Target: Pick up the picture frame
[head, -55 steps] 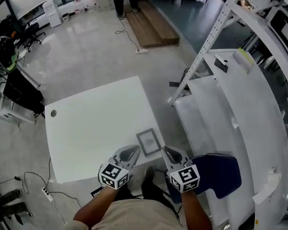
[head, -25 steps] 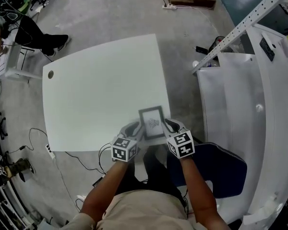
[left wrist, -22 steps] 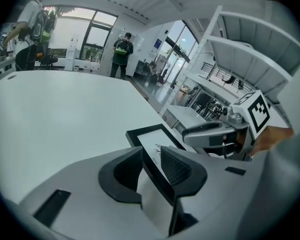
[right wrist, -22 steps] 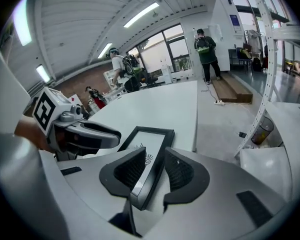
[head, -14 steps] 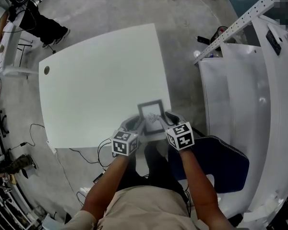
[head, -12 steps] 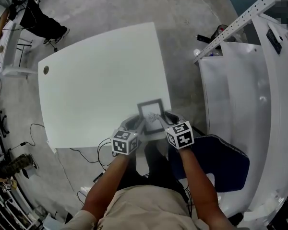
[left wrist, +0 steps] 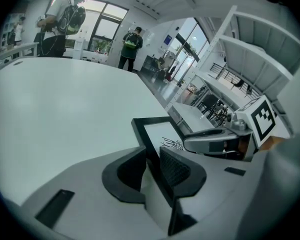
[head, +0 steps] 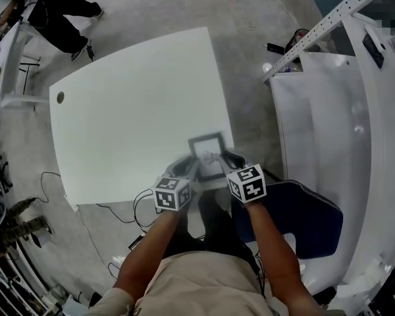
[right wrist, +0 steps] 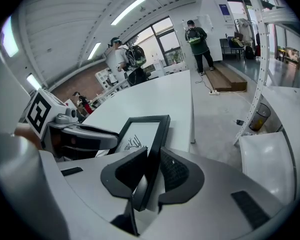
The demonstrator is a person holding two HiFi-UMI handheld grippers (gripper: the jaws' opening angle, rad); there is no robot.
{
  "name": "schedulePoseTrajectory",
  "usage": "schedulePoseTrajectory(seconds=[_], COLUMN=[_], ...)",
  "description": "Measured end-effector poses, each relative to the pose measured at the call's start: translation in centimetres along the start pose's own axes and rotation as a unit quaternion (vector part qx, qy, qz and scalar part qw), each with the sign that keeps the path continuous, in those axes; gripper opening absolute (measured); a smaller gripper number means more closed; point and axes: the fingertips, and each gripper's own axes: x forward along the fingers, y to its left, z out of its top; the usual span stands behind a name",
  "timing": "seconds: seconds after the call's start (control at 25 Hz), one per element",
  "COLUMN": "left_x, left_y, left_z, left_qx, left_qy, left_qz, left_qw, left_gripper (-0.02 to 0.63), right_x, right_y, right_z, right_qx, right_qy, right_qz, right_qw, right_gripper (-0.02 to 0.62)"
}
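Black, thin-railed and rectangular, the picture frame [head: 208, 155] encloses a white sheet with a small dark line drawing and sits at the near edge of the smooth white surface [head: 131, 97]. The left claw [left wrist: 152, 166] is clamped on the frame's left rail with ribbed black pads. The right claw [right wrist: 151, 171] is clamped likewise on its right rail.

We are looking at a matt black picture frame [head: 208, 157], textured black pads [left wrist: 175, 170] on smooth grey plastic, and a smooth matt white table [head: 131, 110].
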Motion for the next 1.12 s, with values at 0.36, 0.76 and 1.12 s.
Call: schedulePoseTrajectory(seconds=[0.36, 0.76, 1.12], left_x=[-2.9, -9.6, -15.5], left_y=[-1.3, -3.7, -5.8], left_z=[2.6, 9.5, 13.8], left_qx=[0.018, 0.054, 0.093], left_qy=[-0.034, -0.115, -0.166], left_qz=[-0.017, -0.046, -0.075], left_qw=[0.9991, 0.9908, 0.9788], left_gripper=[0.069, 0.06, 0.058], right_x=[-2.8, -8.4, -13.5], right_y=[1.6, 5.6, 9.6], right_z=[3.1, 10.0, 14.5], right_qx=[-0.031, -0.07, -0.093], right_qy=[-0.051, -0.149, -0.215], right_qz=[-0.025, -0.053, -0.083], right_qw=[0.998, 0.985, 0.969], right_gripper=[0.084, 0.084, 0.084])
